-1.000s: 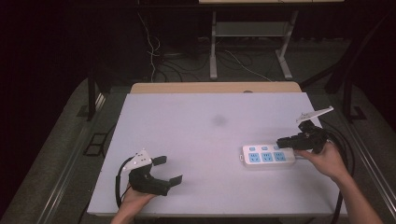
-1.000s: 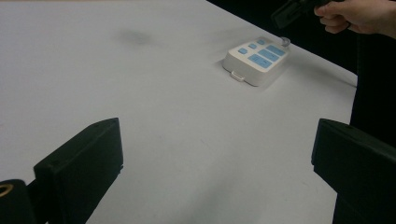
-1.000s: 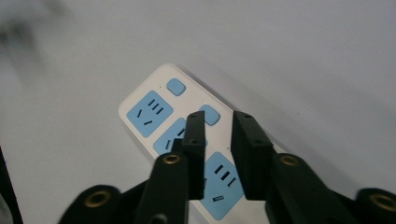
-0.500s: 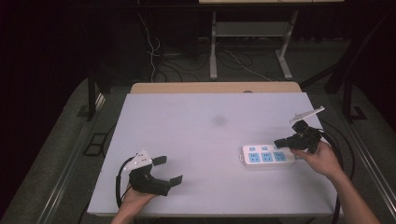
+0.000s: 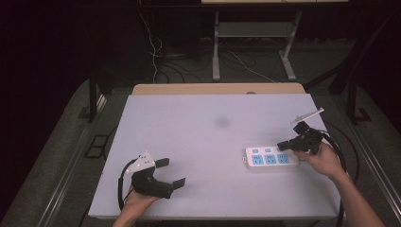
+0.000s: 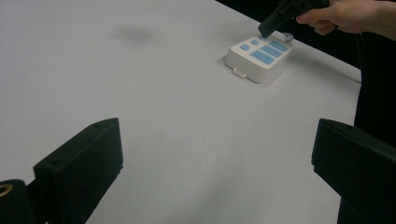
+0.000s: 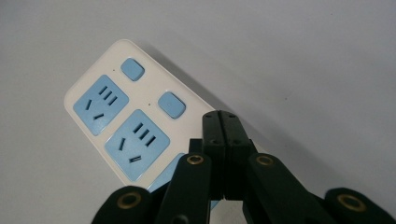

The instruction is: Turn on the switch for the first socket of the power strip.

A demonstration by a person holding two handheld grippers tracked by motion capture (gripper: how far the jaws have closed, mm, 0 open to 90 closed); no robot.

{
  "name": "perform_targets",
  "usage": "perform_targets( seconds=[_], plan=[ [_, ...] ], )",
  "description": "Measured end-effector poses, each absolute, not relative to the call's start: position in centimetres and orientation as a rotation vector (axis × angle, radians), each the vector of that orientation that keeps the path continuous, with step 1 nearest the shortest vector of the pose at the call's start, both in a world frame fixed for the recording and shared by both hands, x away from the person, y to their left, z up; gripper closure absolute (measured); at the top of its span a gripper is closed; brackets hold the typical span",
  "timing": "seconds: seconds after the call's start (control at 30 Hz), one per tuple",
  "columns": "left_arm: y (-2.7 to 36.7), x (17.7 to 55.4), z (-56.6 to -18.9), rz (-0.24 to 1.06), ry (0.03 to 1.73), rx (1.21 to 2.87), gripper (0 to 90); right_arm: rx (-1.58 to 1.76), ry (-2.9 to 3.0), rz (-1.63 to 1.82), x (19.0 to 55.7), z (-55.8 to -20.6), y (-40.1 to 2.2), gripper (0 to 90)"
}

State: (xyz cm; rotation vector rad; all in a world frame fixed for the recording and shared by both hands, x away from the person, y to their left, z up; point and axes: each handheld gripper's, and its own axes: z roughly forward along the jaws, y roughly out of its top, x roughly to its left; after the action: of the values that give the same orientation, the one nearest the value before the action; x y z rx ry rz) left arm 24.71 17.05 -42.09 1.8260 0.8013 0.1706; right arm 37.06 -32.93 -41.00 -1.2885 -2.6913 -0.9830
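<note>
A white power strip [image 5: 270,159] with blue sockets and blue switch buttons lies flat on the white table [image 5: 208,142] at the right. In the right gripper view the strip [image 7: 119,121] has two buttons in sight along its far edge. My right gripper [image 5: 283,144] is shut, jaws pressed together with nothing between them, its tips [image 7: 223,119] over the strip's right end near where a third button would be. It hides that spot. My left gripper [image 5: 171,172] rests open at the table's front left, far from the strip [image 6: 258,55].
A dark smudge [image 5: 221,122] marks the table's middle. A wooden board [image 5: 217,88] runs along the table's far edge. Black cables [image 5: 347,156] trail off the right side. Stand legs and wires [image 5: 222,52] are on the floor behind.
My right gripper has tilted down and crept slightly left, bringing its shut tips onto the strip's right end. The left gripper has not moved.
</note>
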Motion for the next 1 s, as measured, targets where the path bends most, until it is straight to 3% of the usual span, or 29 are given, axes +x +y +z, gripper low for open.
perform_targets(
  seconds=[1.0],
  plan=[
    [16.6, 24.7, -42.2, 0.152, 0.786, 1.844, 0.5, -1.348, -2.589, -1.099, 36.6, -42.1, -33.9, 90.0]
  ],
)
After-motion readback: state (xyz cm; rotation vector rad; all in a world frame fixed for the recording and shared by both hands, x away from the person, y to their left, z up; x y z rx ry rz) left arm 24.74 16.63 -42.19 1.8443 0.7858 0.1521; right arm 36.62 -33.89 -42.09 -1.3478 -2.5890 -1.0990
